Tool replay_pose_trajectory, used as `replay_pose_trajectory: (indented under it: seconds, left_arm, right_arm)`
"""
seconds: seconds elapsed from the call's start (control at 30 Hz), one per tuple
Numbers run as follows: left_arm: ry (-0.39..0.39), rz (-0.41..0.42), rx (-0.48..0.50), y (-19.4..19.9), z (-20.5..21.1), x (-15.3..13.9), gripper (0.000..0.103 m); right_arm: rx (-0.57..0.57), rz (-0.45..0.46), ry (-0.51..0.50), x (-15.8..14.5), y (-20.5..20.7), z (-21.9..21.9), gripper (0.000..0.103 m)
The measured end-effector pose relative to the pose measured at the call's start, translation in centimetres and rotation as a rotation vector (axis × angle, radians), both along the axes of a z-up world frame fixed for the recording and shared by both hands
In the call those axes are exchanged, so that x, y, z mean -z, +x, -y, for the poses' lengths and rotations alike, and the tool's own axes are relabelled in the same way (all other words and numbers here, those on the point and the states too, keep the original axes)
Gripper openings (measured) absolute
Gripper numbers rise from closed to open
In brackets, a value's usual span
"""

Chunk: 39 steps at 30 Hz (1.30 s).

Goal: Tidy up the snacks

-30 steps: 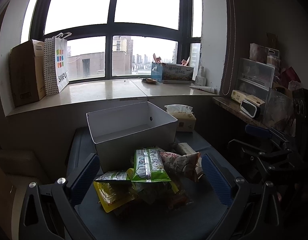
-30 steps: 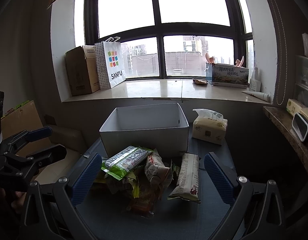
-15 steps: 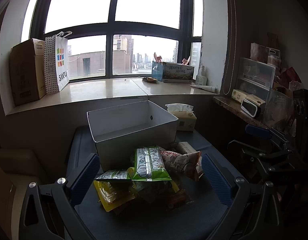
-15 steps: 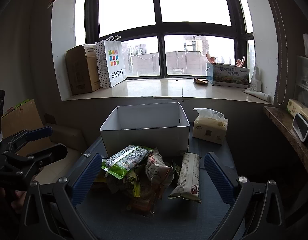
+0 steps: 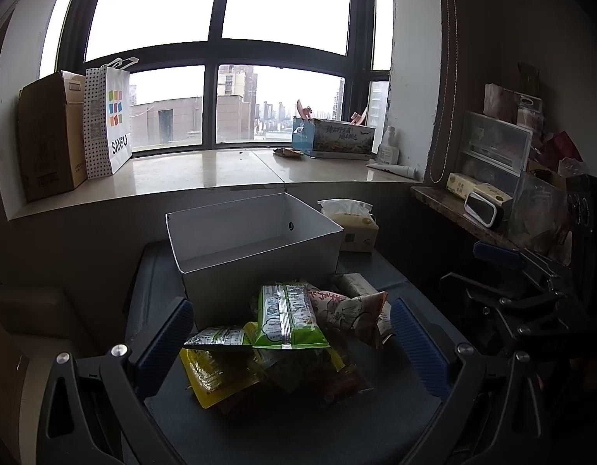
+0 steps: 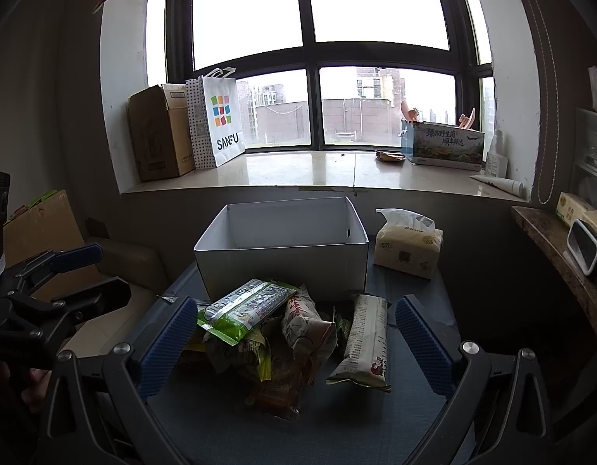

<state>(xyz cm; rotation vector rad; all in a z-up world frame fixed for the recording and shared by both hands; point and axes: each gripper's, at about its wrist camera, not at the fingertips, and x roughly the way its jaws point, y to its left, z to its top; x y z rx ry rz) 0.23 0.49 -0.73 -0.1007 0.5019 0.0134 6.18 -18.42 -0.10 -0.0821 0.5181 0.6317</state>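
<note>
Lower packets in the snack pile [image 5: 283, 372] sit in shadow under the green packet [image 5: 289, 316]; their print and count cannot be told. White box [image 6: 283, 259] floor is hidden behind its near wall. Left gripper [image 6: 66, 279] is cut off by the right wrist view's left edge.

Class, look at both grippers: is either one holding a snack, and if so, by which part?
Nothing is held. The left gripper and right gripper both stand open, apart from the snack pile before the white box.
</note>
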Motion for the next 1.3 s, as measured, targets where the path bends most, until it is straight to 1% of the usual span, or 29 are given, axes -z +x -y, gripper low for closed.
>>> replay_pose_trajectory:
  seconds: [0.5,0.6,0.7,0.77,0.83,1.03,1.13,1.17,1.23,1.3]
  left_arm:
    - [-0.008,-0.015,0.000,0.3,-0.2,0.3,0.103]
    - [-0.019,-0.026,0.004,0.6,-0.3,0.5,0.103]
    - [-0.031,-0.055,0.005,1.3,-0.7,0.9,0.103]
    - [-0.052,-0.088,0.017,2.3,-1.0,1.2,0.103]
    - [-0.071,-0.141,0.029,3.7,-1.2,1.8,0.103]
    - [-0.057,-0.307,0.031,9.3,-1.9,4.4,0.103]
    - [-0.061,-0.388,0.052,12.4,-1.8,5.9,0.103]
    - [-0.058,-0.412,0.059,13.4,-1.7,6.4,0.103]
    - [-0.026,-0.459,0.038,15.2,-1.3,7.2,0.103]
    - [-0.004,-0.496,0.062,16.7,-0.5,7.9,0.103]
  right_arm:
    - [0.001,-0.002,-0.002,0.0,0.0,0.1,0.103]
    - [0.004,-0.006,-0.002,0.1,0.1,0.2,0.103]
    - [0.006,-0.011,-0.002,0.2,0.2,0.4,0.103]
    - [0.009,-0.014,-0.003,0.3,0.3,0.5,0.103]
    - [0.012,-0.019,-0.006,0.5,0.5,0.5,0.103]
    - [0.022,-0.026,-0.008,1.0,0.6,1.0,0.103]
    - [0.037,-0.037,-0.007,1.3,0.9,1.5,0.103]
    - [0.041,-0.041,-0.005,1.4,1.1,1.6,0.103]
    - [0.050,-0.053,-0.001,1.7,1.3,2.0,0.103]
    - [0.060,-0.061,-0.003,2.0,1.5,2.4,0.103]
